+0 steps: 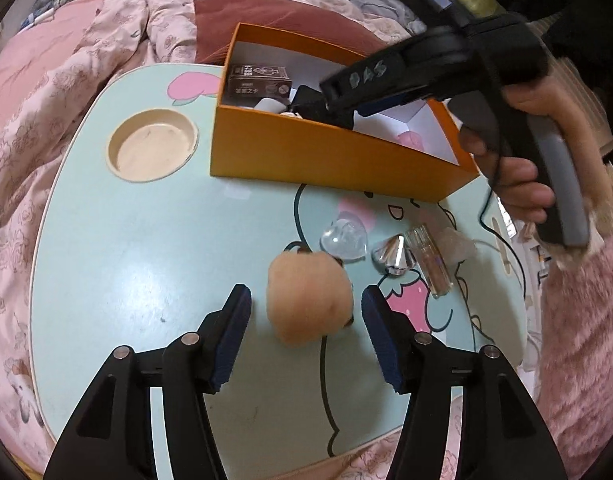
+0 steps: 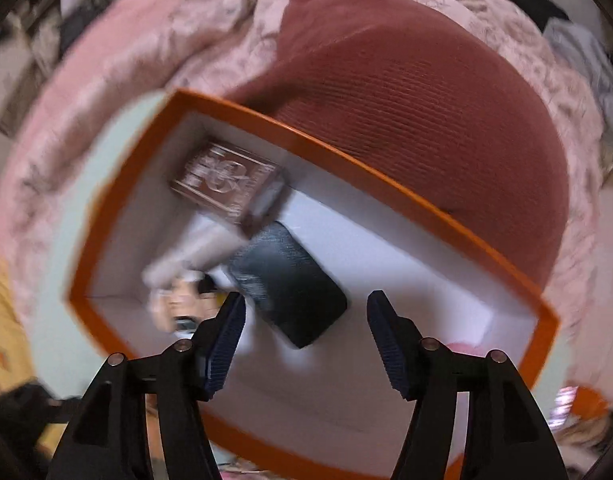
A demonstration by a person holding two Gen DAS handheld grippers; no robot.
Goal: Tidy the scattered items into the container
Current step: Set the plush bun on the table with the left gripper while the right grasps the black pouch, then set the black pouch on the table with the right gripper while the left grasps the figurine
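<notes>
Four items (image 1: pixel 386 258) on the table (image 1: pixel 146 260) — perhaps three in one box (image 1: pixel 306 148).

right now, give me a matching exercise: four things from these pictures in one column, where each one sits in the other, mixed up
Things:
1. peach fluffy ball
2. dark card box
3. clear heart
4. round tan recess

Places:
A. inside the orange box, far left corner
B. between the open fingers of the left hand-held gripper, untouched
C. sunk in the table top, left of the orange box
D. on the table, between the fluffy ball and the orange box

Pairs: 1-B, 2-A, 3-D, 4-C
</notes>
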